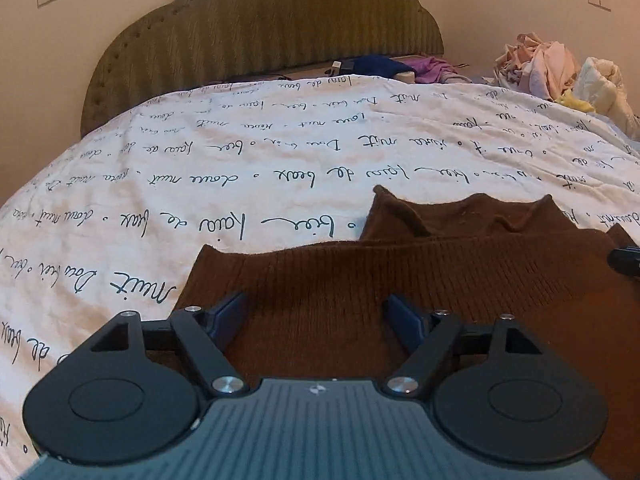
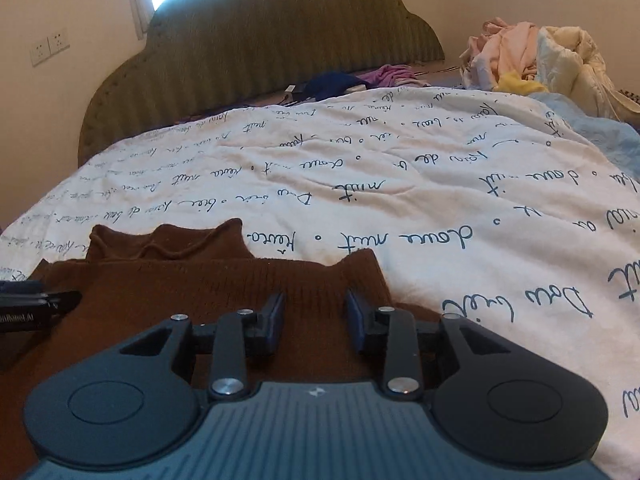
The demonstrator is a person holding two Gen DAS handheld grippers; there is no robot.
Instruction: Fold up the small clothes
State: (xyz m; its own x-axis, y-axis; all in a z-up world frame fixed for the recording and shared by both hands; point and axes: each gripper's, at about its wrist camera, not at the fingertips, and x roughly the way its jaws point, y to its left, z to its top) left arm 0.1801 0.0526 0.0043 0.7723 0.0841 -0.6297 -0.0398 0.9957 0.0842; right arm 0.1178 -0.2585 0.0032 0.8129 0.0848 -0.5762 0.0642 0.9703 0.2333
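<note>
A brown knit garment (image 1: 440, 264) lies folded on the bed, its ribbed hem edge laid over the part behind it. My left gripper (image 1: 315, 298) hovers over the garment's left portion, open wide, with only the cloth below its blue pads. Over the right portion of the brown garment (image 2: 180, 280) my right gripper (image 2: 315, 296) is open with a narrower gap, and nothing is pinched between its pads. A piece of the right gripper (image 1: 624, 260) shows at the right edge of the left wrist view. The left gripper (image 2: 36, 308) shows at the left edge of the right wrist view.
The garment rests on a white quilt (image 1: 240, 160) printed with dark script. An olive padded headboard (image 1: 260, 28) stands behind. Blue and purple clothes (image 1: 400, 66) lie by the headboard. A pile of pale clothes (image 2: 532, 60) sits at the far right.
</note>
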